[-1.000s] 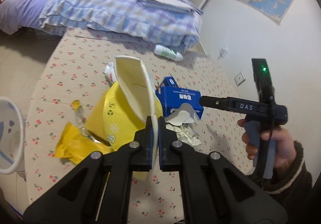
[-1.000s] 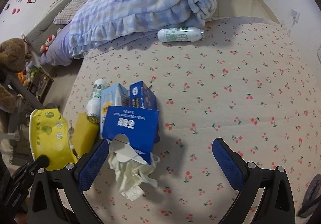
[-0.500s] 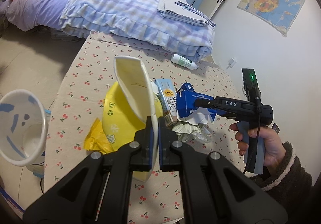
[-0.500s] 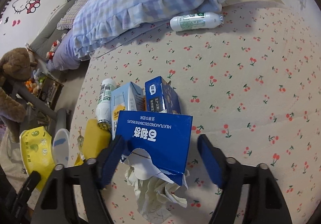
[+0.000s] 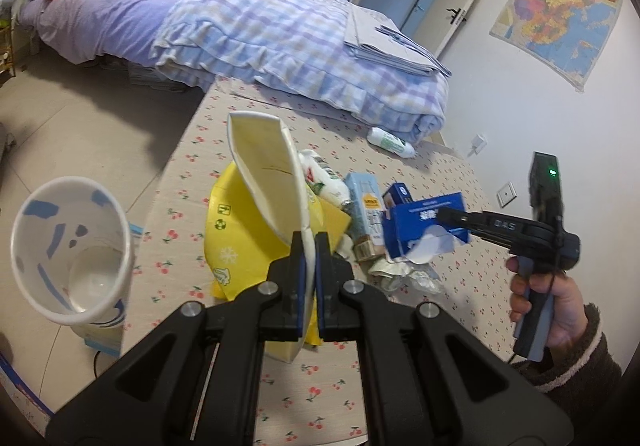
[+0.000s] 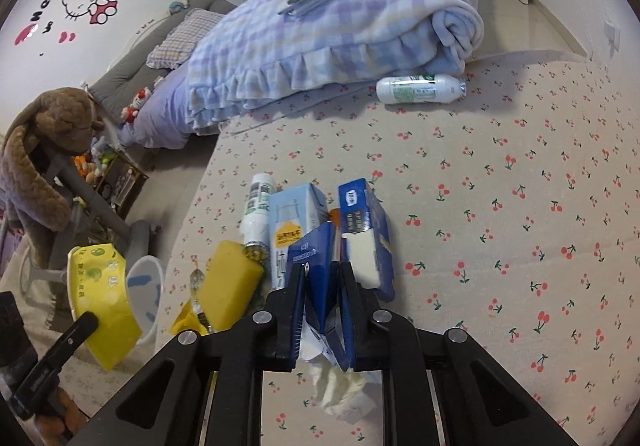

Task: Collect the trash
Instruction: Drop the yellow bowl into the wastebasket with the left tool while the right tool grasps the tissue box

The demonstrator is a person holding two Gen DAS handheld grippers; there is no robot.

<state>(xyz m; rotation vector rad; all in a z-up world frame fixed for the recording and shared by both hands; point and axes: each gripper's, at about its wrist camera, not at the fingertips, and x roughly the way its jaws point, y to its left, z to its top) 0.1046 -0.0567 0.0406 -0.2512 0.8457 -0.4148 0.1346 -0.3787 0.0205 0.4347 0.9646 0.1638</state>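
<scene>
The left tongs (image 5: 308, 252) are clamped on the rim of one yellow paper bag (image 5: 268, 182), holding it upright and open above the cherry-print counter (image 6: 500, 206). The right tongs (image 6: 322, 286) are pinched together on one torn dark-blue tissue box (image 6: 316, 258), with crumpled white tissue (image 6: 340, 386) hanging below it.

On the counter just behind the blue box lie one light-blue carton (image 6: 290, 222), one second dark-blue box (image 6: 364, 214) and one white bottle (image 6: 258, 206), all close together. One yellow wrapper (image 6: 228, 286) lies to their left. A second white bottle (image 6: 420, 88) lies on its side well apart, against one rolled checked blanket (image 6: 340, 18). One white bin (image 5: 70, 250) stands on the floor beside the counter's left edge.
</scene>
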